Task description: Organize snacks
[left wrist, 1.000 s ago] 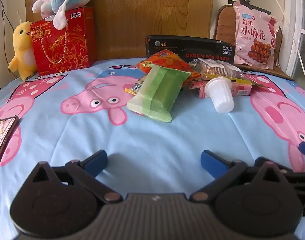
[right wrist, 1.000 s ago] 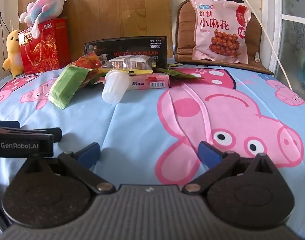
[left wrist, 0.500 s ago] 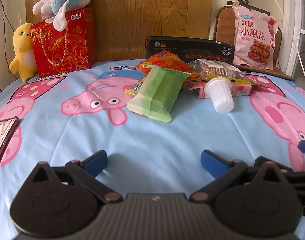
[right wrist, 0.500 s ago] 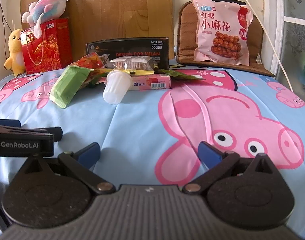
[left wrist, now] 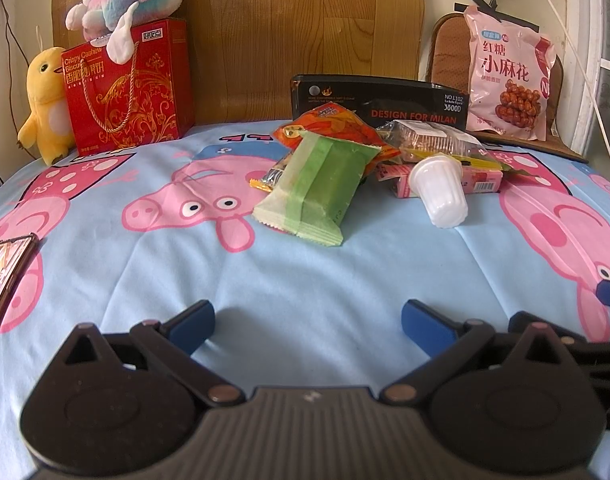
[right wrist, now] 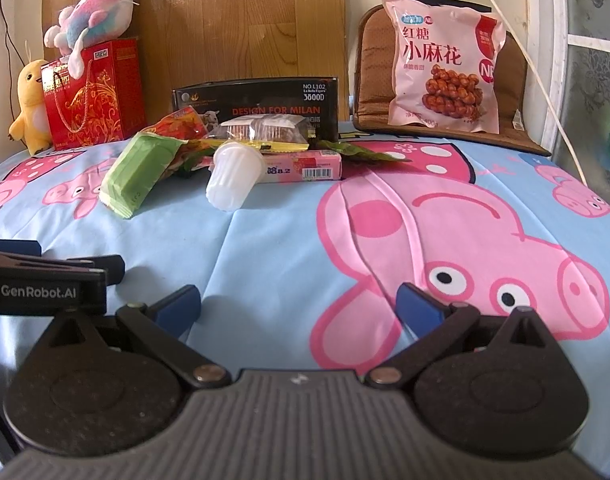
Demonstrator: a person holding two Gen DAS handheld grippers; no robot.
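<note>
Covering the bed, a pig-print sheet (left wrist: 305, 272) carries a snack heap far ahead: green packet (left wrist: 319, 188), pink box (right wrist: 305, 166), white jelly cup (left wrist: 441, 194). Left claw (left wrist: 308, 320) and right claw (right wrist: 299, 306) hover spread wide, empty.

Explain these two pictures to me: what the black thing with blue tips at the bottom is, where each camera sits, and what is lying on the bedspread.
A person holds one pair of tongs in each hand; no robot arm is here. Each picture comes from a camera on a pair of tongs, looking forward. The left tongs and the right tongs are open and hold nothing. On the pig-print bedspread lies a snack pile: a green packet, a white jelly cup, a pink box, an orange packet. Behind stands a black box.
</note>
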